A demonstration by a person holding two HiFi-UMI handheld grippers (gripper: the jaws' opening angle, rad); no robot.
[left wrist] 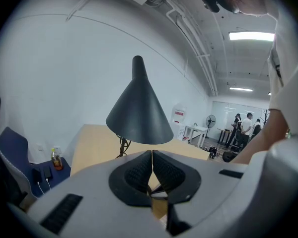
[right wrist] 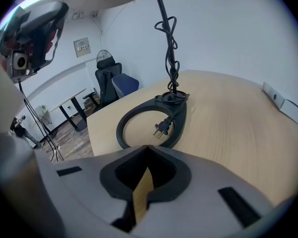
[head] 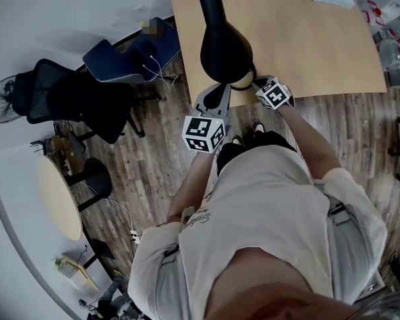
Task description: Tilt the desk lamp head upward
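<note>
At the upper centre of the head view, the black desk lamp head [head: 225,52] hangs over the near edge of the wooden surface [head: 307,39], its cone opening downward. Directly below it sit the left hand-held gripper [head: 217,97] and the right hand-held gripper [head: 252,80]; contact with the shade cannot be confirmed. In the left gripper view the jaws are pressed together with nothing between them. In the right gripper view the jaws are likewise closed and empty. Beyond them, at centre frame, the ring-shaped lamp base [right wrist: 179,117] rests on the surface. The plug [right wrist: 161,129] lies across the ring and the twisted cord [right wrist: 170,53] rises above it.
</note>
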